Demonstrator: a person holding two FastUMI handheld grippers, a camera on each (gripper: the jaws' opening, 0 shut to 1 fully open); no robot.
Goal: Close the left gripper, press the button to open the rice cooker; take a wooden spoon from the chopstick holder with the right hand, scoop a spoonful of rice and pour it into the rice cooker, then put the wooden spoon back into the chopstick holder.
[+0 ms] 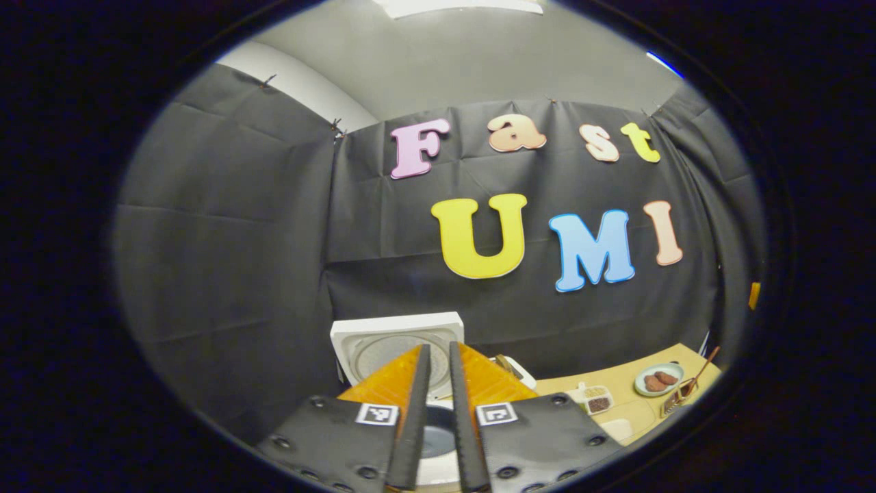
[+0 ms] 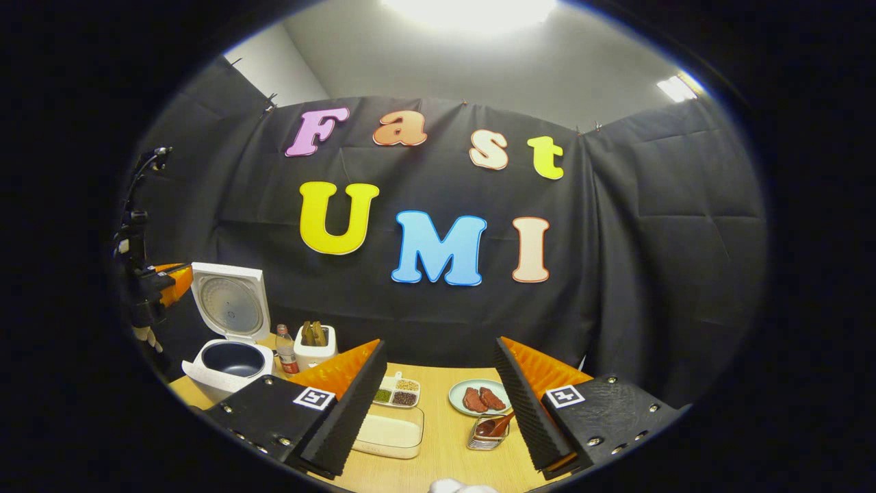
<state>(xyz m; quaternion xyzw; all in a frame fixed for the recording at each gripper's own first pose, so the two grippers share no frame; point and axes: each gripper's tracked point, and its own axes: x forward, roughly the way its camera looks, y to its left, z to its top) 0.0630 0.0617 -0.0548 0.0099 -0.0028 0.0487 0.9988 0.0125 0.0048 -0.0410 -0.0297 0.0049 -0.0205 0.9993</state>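
**Spoon sat dead ahead of the open right gripper**

Cooker (image 2: 229, 359) lid was already up, so the spoon grab looked like the next step. Right gripper (image 2: 438, 394) was spread wide with nothing in it, and the spoon (image 2: 494, 426) sat in the wire holder (image 2: 487, 438) just ahead, between the fingers and slightly toward the right one. Its handle leaned up and to the right. The rice tub (image 2: 389, 433) sat just left of the holder. Left gripper (image 1: 438, 390) was nearly closed, holding nothing, over the cooker (image 1: 438, 438), well away from the holder (image 1: 674, 404), so the right hand was the nearer one
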